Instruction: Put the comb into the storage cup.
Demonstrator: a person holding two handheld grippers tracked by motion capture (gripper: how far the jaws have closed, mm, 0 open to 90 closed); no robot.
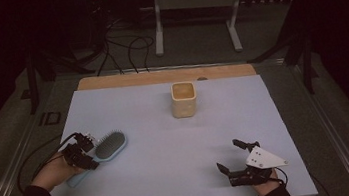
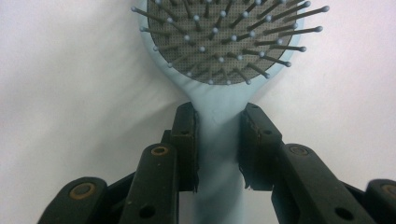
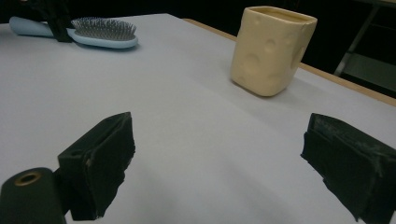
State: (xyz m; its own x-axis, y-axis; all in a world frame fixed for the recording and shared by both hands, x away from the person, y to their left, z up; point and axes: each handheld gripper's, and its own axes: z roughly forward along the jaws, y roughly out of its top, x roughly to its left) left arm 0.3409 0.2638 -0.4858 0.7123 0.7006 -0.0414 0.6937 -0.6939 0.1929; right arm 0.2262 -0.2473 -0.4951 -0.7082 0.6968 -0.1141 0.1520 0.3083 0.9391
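on the pale blue desk [image 1: 172, 179] we see a light blue hairbrush [image 1: 109, 146] lying at the left side, bristles up, its oval head pointing toward the middle of the desk and its handle running back toward the person's left hand [image 1: 55, 172]. the left gripper [image 1: 84, 149] sits over the handle where it meets the head. in the left gripper view its two black jaws are closed in on the narrow neck of the hairbrush [image 2: 219, 56], one pad pressed against each side of the blue handle, with the grey bristle bed and its ball-tipped pins just beyond the tips.

near the far middle of the desk stands a cream-coloured cup [image 1: 183, 99], upright, squarish with rounded corners and dimples in its wall. it is well apart from the hairbrush and from both grippers. behind it a strip of bare wood [image 1: 160, 76] shows along the far edge of the desk.

the right gripper [image 1: 230, 157] rests at the near right of the desk, held by the right hand [image 1: 266, 185], with its grey three-cornered plate on top. its jaws stand wide apart and hold nothing. in the right gripper view we see white desk surface between the two black pads, the cup [image 3: 271, 49] beyond them to the right, and the hairbrush [image 3: 100, 32] far off at the upper left.

beyond the desk the floor is dark, with black cables [image 1: 126, 46] and the legs of a white metal frame [image 1: 192, 15].
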